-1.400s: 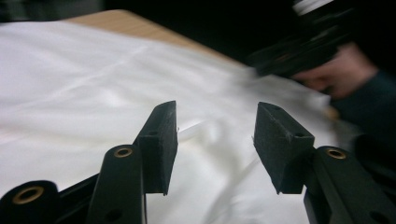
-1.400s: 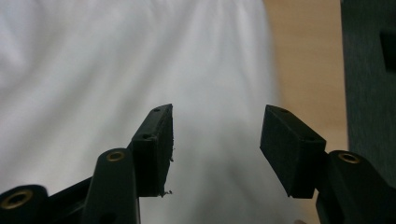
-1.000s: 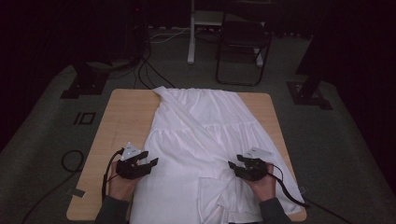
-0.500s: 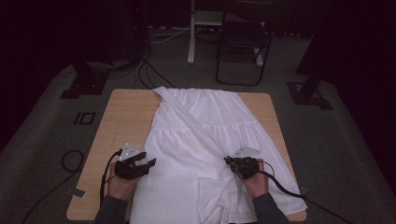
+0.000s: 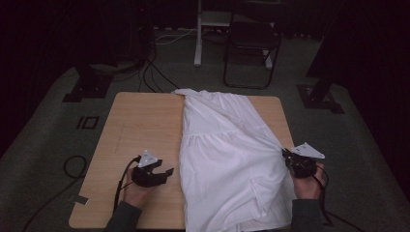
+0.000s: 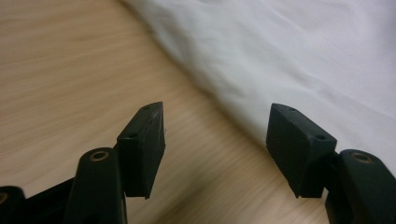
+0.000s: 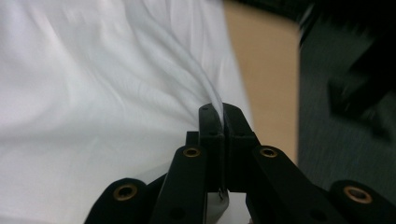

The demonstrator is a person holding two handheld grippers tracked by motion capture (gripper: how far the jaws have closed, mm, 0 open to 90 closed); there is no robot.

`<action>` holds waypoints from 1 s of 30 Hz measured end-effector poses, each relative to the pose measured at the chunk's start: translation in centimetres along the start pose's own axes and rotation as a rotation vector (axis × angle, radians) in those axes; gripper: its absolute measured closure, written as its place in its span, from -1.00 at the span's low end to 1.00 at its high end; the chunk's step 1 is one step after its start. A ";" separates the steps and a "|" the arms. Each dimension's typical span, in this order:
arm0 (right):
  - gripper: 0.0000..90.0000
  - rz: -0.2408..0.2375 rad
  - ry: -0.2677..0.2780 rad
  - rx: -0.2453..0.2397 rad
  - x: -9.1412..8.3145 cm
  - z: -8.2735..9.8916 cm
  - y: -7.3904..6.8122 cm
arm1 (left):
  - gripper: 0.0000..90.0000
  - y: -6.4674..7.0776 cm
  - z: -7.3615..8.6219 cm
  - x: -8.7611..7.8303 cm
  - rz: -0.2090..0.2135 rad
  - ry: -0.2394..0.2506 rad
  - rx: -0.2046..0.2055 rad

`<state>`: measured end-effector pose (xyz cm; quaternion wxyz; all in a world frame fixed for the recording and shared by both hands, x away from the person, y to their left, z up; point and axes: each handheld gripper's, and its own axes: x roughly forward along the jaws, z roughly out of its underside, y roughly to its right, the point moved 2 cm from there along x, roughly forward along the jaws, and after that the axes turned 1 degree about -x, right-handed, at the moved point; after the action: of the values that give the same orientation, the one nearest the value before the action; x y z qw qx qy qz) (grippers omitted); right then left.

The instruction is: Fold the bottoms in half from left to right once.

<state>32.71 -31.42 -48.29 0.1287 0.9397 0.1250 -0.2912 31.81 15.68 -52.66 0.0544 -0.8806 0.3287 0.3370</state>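
Observation:
A white garment (image 5: pixel 227 145) lies lengthwise on the right half of the wooden table (image 5: pixel 140 125). My right gripper (image 5: pixel 286 156) is at the table's right edge, shut on a fold of the garment's side. In the right gripper view the jaws (image 7: pixel 223 116) pinch the white cloth (image 7: pixel 93 93), which is pulled taut towards them. My left gripper (image 5: pixel 164 173) rests low over bare wood, just left of the garment's edge. Its jaws (image 6: pixel 215 140) have just been opening, with only wood (image 6: pixel 70 70) between them and the cloth (image 6: pixel 303 51) beside the right pad.
On the floor beyond the table stand a dark folding chair (image 5: pixel 251 48) and a white post (image 5: pixel 198 34). Black stand bases (image 5: pixel 89 87) (image 5: pixel 319 94) flank the far corners, with cables (image 5: pixel 150 72) between. A cable loop (image 5: pixel 72 166) lies left of the table.
The right gripper closed on the cloth and moved right to the table's edge, dragging the garment with it. The left half of the table now lies bare, and the left gripper's jaws stand wider.

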 end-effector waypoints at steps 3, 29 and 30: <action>0.94 -0.018 -0.069 0.043 2.4 2.6 0.5 | -0.27 1.7 -0.3 2.7 0.010 -0.041 0.004; 0.91 -0.251 -0.134 -0.117 5.5 2.1 -9.3 | 0.96 -5.5 -1.8 -2.2 -0.266 0.072 -0.119; 0.91 -0.244 -0.115 -0.112 5.1 1.9 -9.0 | 0.96 -4.9 -2.3 -2.9 -0.253 0.097 -0.093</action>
<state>32.95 -22.76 -54.29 0.1514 0.8906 0.2469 -0.3505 34.50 20.34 -49.65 0.0397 -0.9317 0.2014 0.2996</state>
